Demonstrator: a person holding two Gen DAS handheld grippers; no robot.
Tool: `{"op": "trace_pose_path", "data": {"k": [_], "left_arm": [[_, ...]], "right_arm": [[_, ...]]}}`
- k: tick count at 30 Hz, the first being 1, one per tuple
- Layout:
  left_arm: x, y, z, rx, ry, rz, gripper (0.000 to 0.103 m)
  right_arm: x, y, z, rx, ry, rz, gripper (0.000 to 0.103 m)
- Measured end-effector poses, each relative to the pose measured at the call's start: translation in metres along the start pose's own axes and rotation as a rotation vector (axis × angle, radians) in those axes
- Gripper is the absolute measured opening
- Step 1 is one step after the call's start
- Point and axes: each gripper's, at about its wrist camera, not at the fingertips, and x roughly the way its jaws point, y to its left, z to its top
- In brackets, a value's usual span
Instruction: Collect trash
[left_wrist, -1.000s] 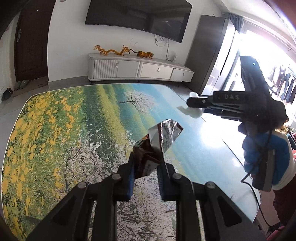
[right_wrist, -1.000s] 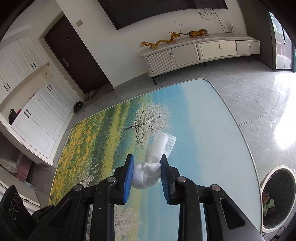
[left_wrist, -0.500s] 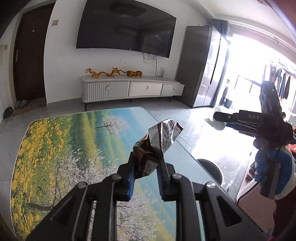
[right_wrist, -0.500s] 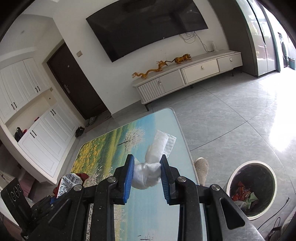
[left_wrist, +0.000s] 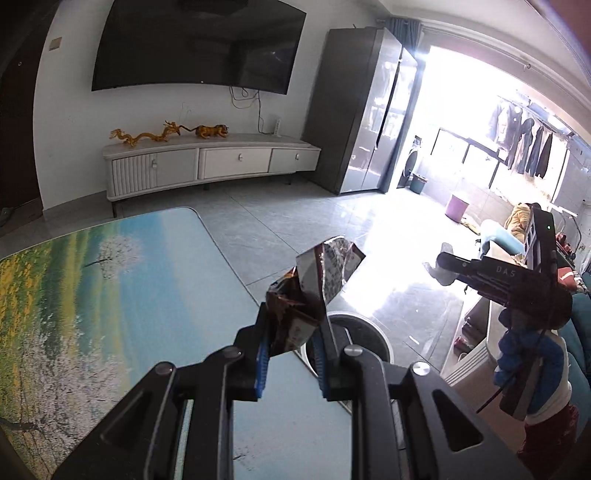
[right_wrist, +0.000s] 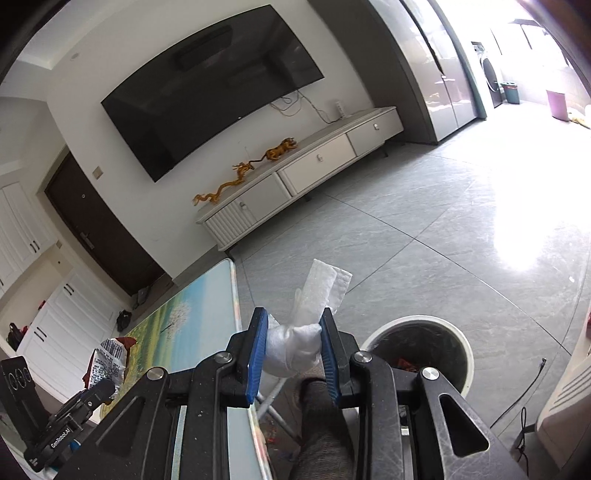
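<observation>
My left gripper (left_wrist: 291, 350) is shut on a crumpled foil snack wrapper (left_wrist: 317, 284), held over the table's right edge. A round white-rimmed trash bin (left_wrist: 364, 334) stands on the floor just beyond it. My right gripper (right_wrist: 293, 352) is shut on a crumpled white tissue (right_wrist: 306, 325), held off the table above the floor, just left of the bin (right_wrist: 424, 354), which holds some trash. The right gripper also shows in the left wrist view (left_wrist: 443, 269), and the left gripper with the wrapper (right_wrist: 110, 354) shows at the lower left of the right wrist view.
The table (left_wrist: 110, 295) has a landscape-print top. A white TV cabinet (left_wrist: 207, 162) stands against the far wall under a wall TV. A person's foot (right_wrist: 317, 406) is on the floor by the bin. A sofa (left_wrist: 569, 332) is at the right.
Both grippers have swung right, off the table toward the bin, each still holding its trash. The bin now sits close beside both grippers.
</observation>
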Motion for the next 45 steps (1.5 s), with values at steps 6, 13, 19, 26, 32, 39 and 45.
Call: {"op": "trace_pose_path", "data": {"k": [6,13,19,26,32,39,45], "left_arm": [[0.083,-0.044,0.006,0.005,0.141,-0.011,0.020],[0.176,-0.077,-0.004,0.010,0.289,0.011,0.022],[0.233,-0.096,-0.011,-0.007,0.366,0.016,0.025],[0.264,-0.088,-0.011,-0.125,0.405,-0.062,0.052],[0.263,-0.083,-0.010,-0.161,0.405,-0.076,0.052],[0.211,-0.066,-0.001,-0.135,0.289,0.033,0.056],[0.143,-0.042,-0.001,-0.128,0.154,0.171,0.068]], "right_arm": [[0.028,-0.068,-0.007,0.093,0.064,-0.059,0.026],[0.074,-0.131,-0.021,0.195,0.160,-0.116,0.027],[0.105,-0.158,-0.029,0.233,0.220,-0.162,0.029],[0.114,-0.169,-0.036,0.270,0.228,-0.196,0.043],[0.113,-0.170,-0.037,0.285,0.223,-0.209,0.052],[0.093,-0.136,-0.036,0.232,0.193,-0.192,0.059],[0.075,-0.070,-0.038,0.114,0.168,-0.160,0.063]]}}
